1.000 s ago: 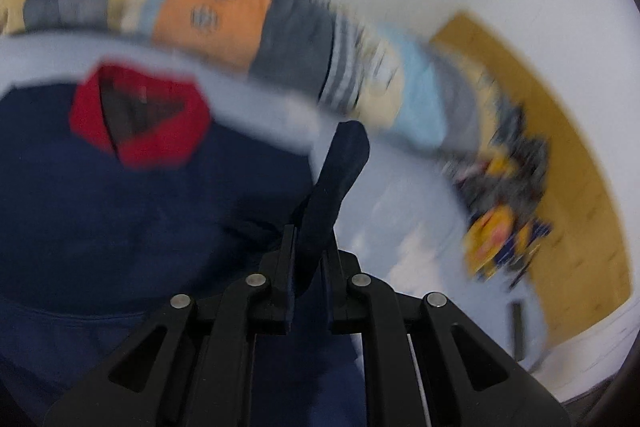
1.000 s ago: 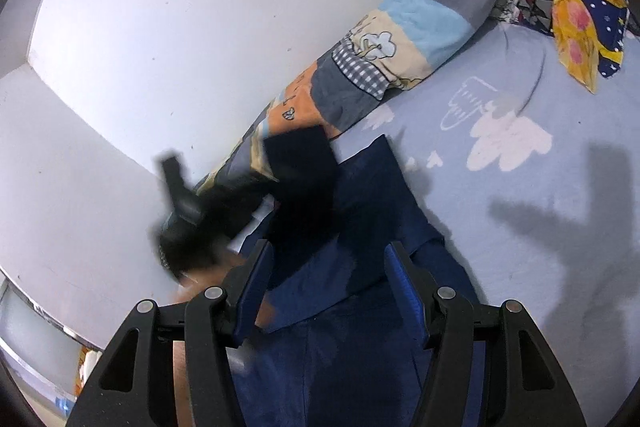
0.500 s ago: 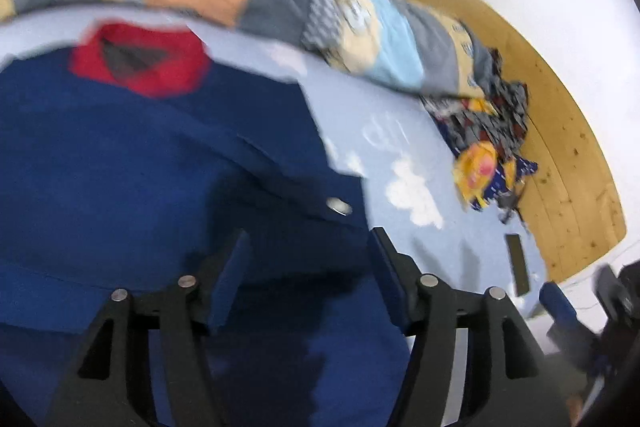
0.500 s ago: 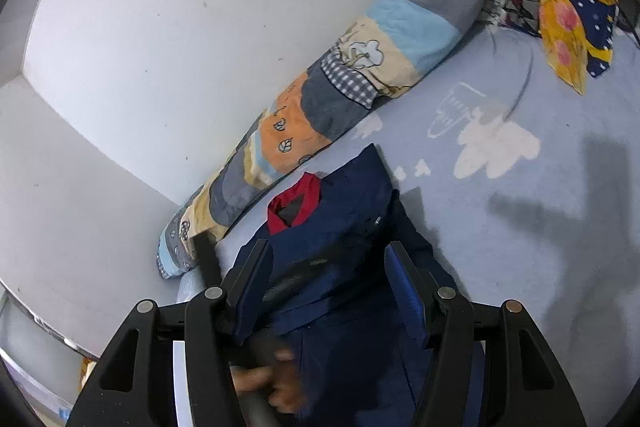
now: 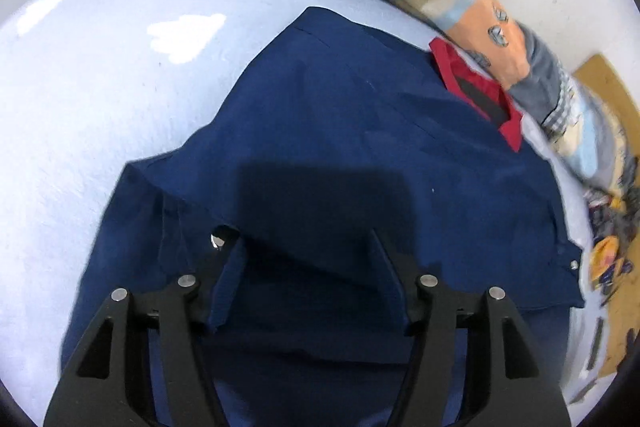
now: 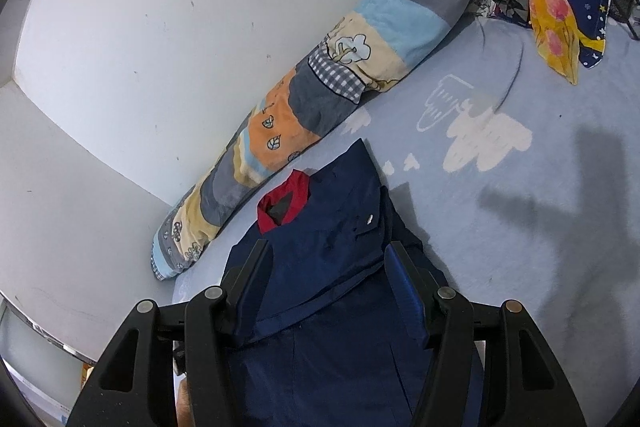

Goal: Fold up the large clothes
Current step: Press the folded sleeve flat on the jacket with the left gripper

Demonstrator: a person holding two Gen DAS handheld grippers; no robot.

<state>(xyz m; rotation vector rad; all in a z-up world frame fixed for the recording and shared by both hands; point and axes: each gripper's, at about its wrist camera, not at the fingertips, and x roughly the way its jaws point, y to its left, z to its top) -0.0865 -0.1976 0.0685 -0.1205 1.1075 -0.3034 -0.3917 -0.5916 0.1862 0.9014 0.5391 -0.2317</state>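
The bed (image 6: 520,227), under its pale blue sheet with white clouds, carries the whole job, and the long patchwork bolster (image 6: 320,95) lies along the wall behind. The navy garment (image 5: 360,155) is spread flat near that bolster, red collar (image 5: 476,87) toward it, and it now has a sleeve folded across its front: a second ago the left gripper (image 5: 306,259) was pinching that sleeve and swinging it over the body, half a second ago it let go, and now its jaws stand spread above the lower cloth with nothing between them. The right gripper (image 6: 328,275) has barely shifted; its jaws are also spread, poised over the garment's middle, gripping nothing. So one side fold looks done, and the left gripper appears to have swung across toward the garment's other edge, where a loose flap with a snap (image 5: 218,241) lies just by its left finger; whether that flap is the other sleeve or part of the hem is hard to tell through the blur. The next fold likely starts there.
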